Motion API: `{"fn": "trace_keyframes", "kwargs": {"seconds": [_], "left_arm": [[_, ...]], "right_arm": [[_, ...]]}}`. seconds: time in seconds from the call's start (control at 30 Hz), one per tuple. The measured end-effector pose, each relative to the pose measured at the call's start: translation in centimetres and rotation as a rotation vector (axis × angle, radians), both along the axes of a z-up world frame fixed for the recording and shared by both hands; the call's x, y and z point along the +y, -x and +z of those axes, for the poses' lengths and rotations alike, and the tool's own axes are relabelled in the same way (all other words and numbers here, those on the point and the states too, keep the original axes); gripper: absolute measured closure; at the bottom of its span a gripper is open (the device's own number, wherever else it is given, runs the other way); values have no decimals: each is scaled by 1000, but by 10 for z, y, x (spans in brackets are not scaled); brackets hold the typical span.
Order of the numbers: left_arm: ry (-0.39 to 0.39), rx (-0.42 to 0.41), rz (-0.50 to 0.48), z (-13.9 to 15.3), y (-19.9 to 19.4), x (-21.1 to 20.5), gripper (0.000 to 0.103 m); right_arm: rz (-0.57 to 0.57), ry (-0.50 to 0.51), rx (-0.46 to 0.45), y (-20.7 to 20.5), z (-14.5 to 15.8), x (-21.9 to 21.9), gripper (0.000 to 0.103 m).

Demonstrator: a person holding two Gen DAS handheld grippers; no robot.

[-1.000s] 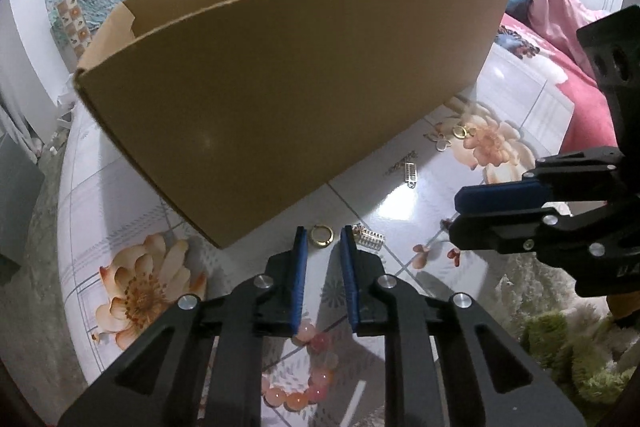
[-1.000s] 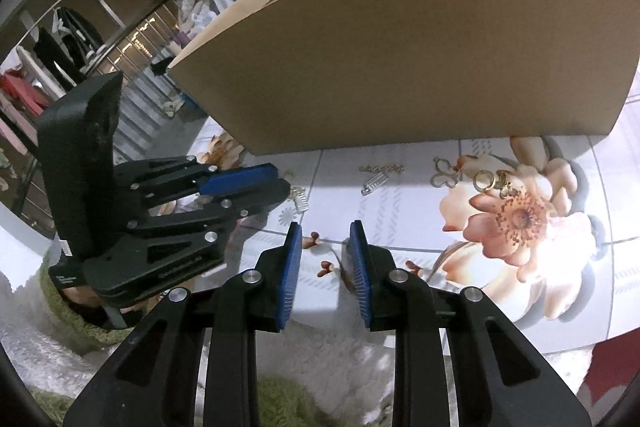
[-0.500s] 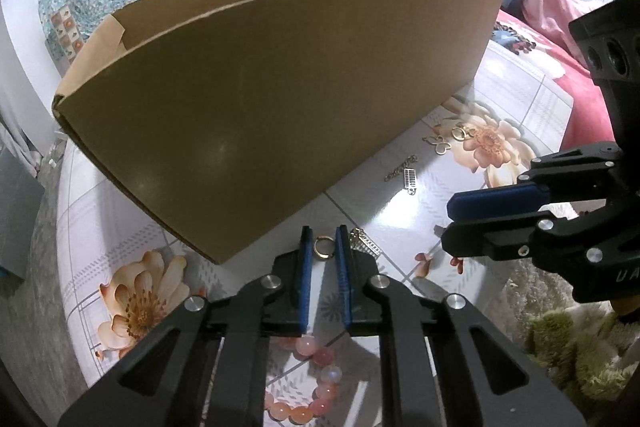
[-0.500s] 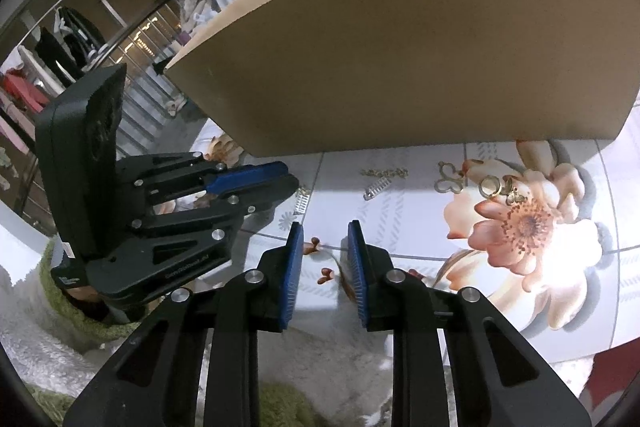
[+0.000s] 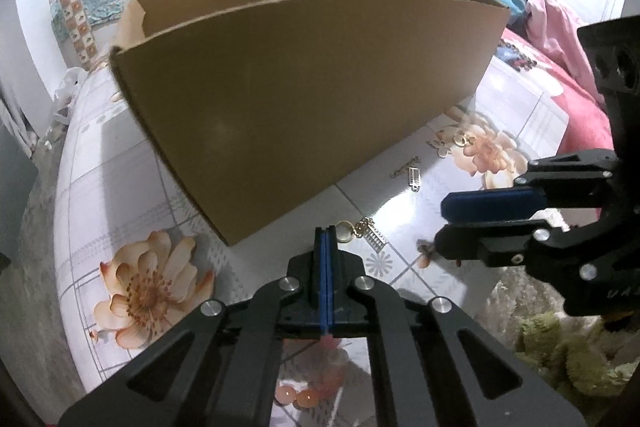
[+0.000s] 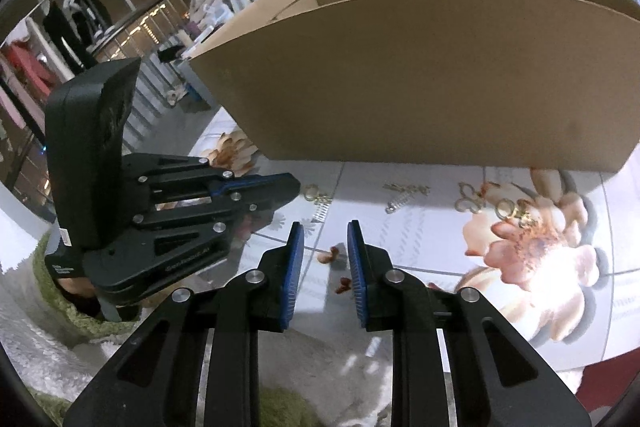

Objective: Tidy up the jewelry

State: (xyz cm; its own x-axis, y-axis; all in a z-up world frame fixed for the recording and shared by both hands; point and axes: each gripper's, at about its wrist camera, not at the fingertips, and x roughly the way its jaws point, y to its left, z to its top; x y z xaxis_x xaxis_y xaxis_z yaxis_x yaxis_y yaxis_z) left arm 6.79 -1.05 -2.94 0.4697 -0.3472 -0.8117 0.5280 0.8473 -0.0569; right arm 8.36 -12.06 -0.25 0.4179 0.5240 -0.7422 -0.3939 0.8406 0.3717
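Note:
My left gripper [image 5: 326, 229] is shut, pads together, tips down on the flowered tabletop [image 5: 120, 187]. A small gold ring [image 5: 345, 231] lies right against its tips on the right; whether an edge is pinched I cannot tell. A silver comb-shaped charm [image 5: 374, 237] lies beside the ring. A pink bead bracelet [image 5: 304, 397] shows under the left gripper's body. My right gripper [image 6: 322, 227] stands open over bare table with nothing between its pads, to the right of the left gripper [image 6: 294, 185]. The open cardboard box [image 5: 300, 99] stands just behind.
More jewelry lies along the box front: a thin chain with a charm [image 6: 404, 195], a butterfly piece [image 6: 468, 197] and a gold ring [image 6: 505, 206]. A green fuzzy sleeve [image 5: 560, 359] is at the near table edge. Bedding and clothes lie beyond the table.
The left gripper's jaws closed fully; the gold ring, between the tips before, now sits just right of them. The right gripper barely moved and kept its opening.

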Motion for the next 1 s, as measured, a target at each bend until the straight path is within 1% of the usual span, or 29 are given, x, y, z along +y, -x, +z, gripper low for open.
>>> {"fn": "trace_keyframes", "kwargs": {"seconds": [0.17,0.23,0.3,0.5,0.6,0.7,0.77,0.8,0.83,1.0], "left_arm": [[17,-7,3,5,3,3,103],[8,-22,-6,6,5,3,103],[-8,-33,-3,6,6,3,103],[-17,-42,10,6,5,7,103],[-13,-38,14,5,5,8,103],[-6,-34,18,4,5,9,103],[-2,-33,18,4,5,8,103],[0,-33,17,4,4,8,103],[2,-33,16,4,4,9,103],[11,-34,8,4,5,8,103]], "right_arm": [[8,28,-16,-2,-1,4,81],[19,44,-28,-4,-3,6,80],[34,76,-53,-4,-2,11,80],[80,175,-109,-11,-9,29,79],[99,194,-118,-13,-11,37,79],[105,244,-134,-11,-16,46,82],[103,290,-156,-9,-16,50,87],[102,295,-154,-11,-16,50,96],[100,285,-140,-12,-17,48,99],[77,281,-112,-9,-15,43,101]]}}
